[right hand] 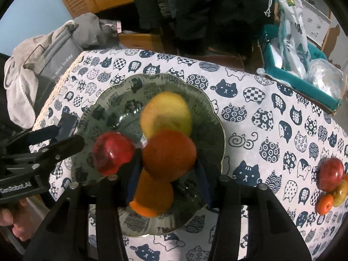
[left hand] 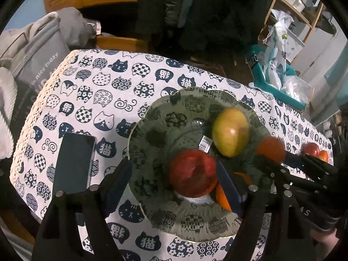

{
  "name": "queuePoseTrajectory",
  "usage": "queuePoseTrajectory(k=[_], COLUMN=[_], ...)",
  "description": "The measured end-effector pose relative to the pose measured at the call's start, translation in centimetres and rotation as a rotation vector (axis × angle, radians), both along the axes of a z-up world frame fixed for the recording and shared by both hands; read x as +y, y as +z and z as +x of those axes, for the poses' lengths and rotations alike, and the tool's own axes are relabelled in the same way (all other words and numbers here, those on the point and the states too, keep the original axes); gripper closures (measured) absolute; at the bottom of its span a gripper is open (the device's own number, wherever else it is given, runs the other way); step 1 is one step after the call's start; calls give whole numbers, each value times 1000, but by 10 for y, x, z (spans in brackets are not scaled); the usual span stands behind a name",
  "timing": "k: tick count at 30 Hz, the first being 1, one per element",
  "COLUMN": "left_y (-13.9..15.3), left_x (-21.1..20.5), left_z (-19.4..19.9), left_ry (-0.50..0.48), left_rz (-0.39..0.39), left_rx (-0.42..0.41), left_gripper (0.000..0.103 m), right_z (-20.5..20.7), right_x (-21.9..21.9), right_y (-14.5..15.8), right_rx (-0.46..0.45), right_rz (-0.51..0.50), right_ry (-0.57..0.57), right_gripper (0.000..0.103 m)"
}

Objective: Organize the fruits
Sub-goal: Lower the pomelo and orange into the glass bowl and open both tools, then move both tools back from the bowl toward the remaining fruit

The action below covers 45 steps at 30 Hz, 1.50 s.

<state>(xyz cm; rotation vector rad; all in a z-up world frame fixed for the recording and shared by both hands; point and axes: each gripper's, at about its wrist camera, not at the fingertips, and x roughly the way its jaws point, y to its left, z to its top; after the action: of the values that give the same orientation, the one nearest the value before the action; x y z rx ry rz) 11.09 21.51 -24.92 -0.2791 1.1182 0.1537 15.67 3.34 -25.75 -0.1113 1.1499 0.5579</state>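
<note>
A dark glass plate (left hand: 156, 130) (right hand: 208, 113) sits on the cat-print tablecloth. On it lie a red apple (left hand: 192, 173) (right hand: 113, 152), a yellow-green apple (left hand: 230, 131) (right hand: 166, 114) and an orange (right hand: 152, 193) (left hand: 223, 198). My right gripper (right hand: 168, 169) is shut on a second orange (right hand: 169, 153) (left hand: 271, 149) and holds it just above the plate. My left gripper (left hand: 174, 180) is open over the plate's near left side, with the red apple by its right finger; it holds nothing.
A dark phone (left hand: 74, 163) lies left of the plate. Several more fruits (right hand: 331, 182) (left hand: 315, 151) sit at the table's right end. A teal box with plastic bags (right hand: 304, 65) stands at the back right. Grey clothes (right hand: 43, 65) hang off the left edge.
</note>
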Motion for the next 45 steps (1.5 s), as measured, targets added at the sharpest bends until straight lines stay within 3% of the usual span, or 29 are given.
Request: queuePoseTrajectory(k=[7, 17, 20, 36, 45], left_y=[10, 37, 47, 103, 135], left_x=[1, -13, -20, -70, -107], left_z=[-8, -19, -23, -42, -50], left_ry=[6, -19, -32, -134, -194], left_rz=[9, 28, 39, 56, 77], left_rx=[-15, -70, -96, -214, -297], left_gripper=[22, 22, 17, 16, 9], right_z=[-3, -10, -13, -45, -63], right_x=[-3, -28, -37, -95, -138], right_y=[20, 53, 64, 123, 149], right_rx=[-41, -137, -162, -293, -348], right_rz=[20, -40, -48, -73, -86], right_ry=[-4, -51, -65, -128, -181], right_gripper=[44, 44, 43, 35, 31])
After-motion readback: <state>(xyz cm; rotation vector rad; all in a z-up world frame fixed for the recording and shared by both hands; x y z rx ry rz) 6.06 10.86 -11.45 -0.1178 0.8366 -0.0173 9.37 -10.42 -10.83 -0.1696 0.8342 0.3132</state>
